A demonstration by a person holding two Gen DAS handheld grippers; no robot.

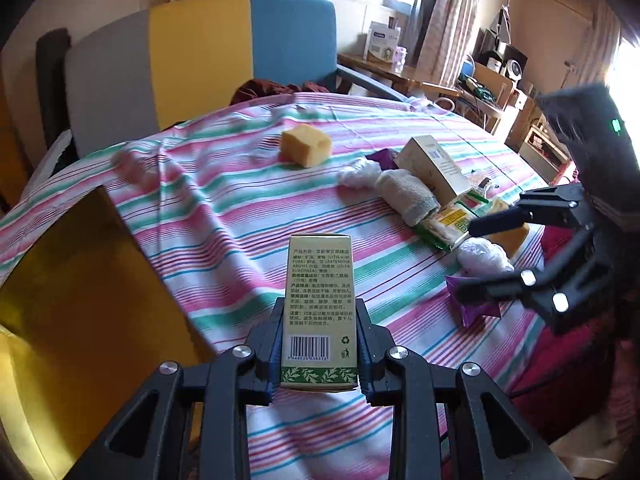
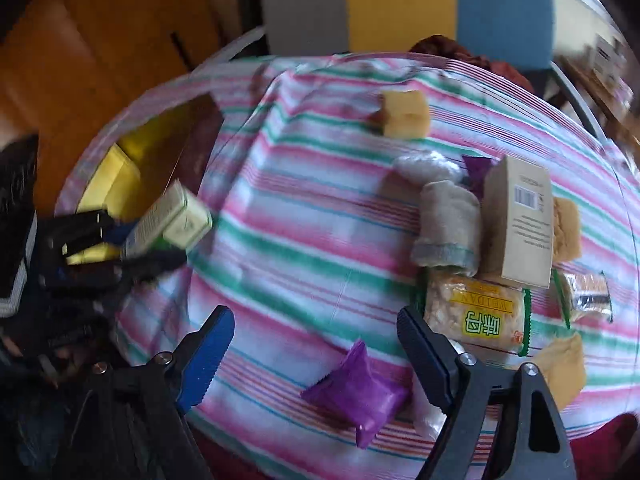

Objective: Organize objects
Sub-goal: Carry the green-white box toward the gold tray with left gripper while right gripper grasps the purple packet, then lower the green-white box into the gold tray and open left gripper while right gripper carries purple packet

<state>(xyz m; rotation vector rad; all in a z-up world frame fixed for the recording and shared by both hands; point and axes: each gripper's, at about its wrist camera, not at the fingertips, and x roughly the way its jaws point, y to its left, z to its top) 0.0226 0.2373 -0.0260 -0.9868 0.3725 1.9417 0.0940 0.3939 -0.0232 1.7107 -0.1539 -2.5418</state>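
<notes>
My left gripper is shut on a small green-and-cream box and holds it above the striped cloth, beside an open yellow-lined box. The right wrist view shows that held box over the open box's edge. My right gripper is open and empty, jaws wide, over a purple packet. It also shows in the left wrist view, above the purple packet.
On the striped tablecloth lie a yellow sponge, a rolled grey sock, a tan carton, a snack pack, plastic wads and more sponges. A grey-yellow-blue chair stands behind the table.
</notes>
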